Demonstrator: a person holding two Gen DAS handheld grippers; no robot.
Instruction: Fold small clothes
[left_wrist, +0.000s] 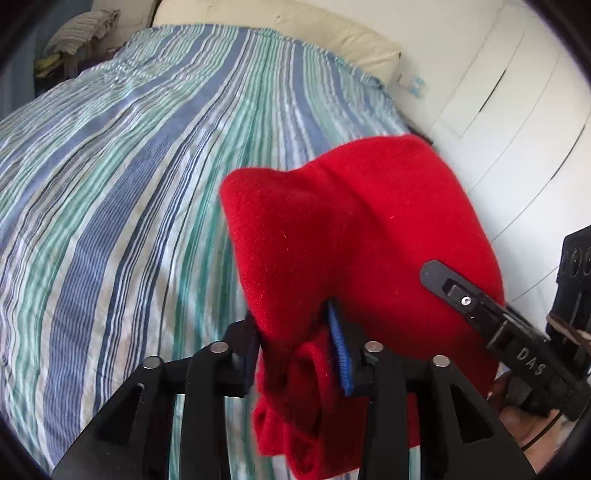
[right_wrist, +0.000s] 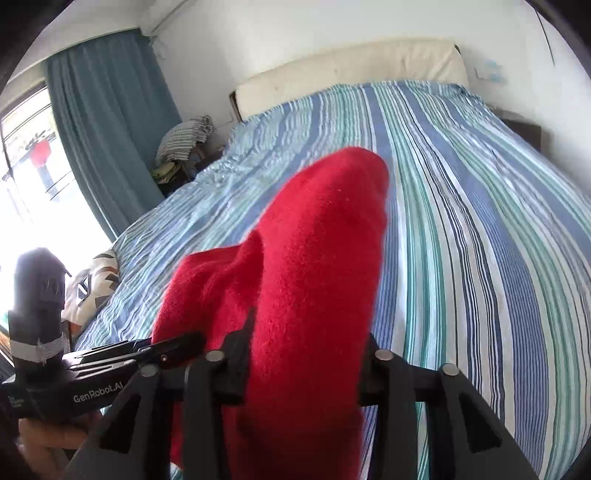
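Note:
A red fleece garment (left_wrist: 354, 229) hangs bunched above the striped bed (left_wrist: 129, 166). My left gripper (left_wrist: 295, 354) is shut on a thick fold of it, the blue pads (left_wrist: 340, 350) pressed on the cloth. My right gripper (left_wrist: 461, 291) comes in from the right and lies against the garment's right side. In the right wrist view the red garment (right_wrist: 314, 266) fills the space between the fingers of my right gripper (right_wrist: 303, 362), which is shut on it. The left gripper (right_wrist: 147, 350) shows at lower left, touching the cloth.
The bed has a blue, green and white striped sheet (right_wrist: 461, 221) and a cream headboard (right_wrist: 351, 70). A pile of clothes (right_wrist: 184, 144) sits by the blue curtain (right_wrist: 110, 122). White wardrobe doors (left_wrist: 517, 110) stand to the right of the bed. A patterned cushion (right_wrist: 96, 280) lies at the left edge.

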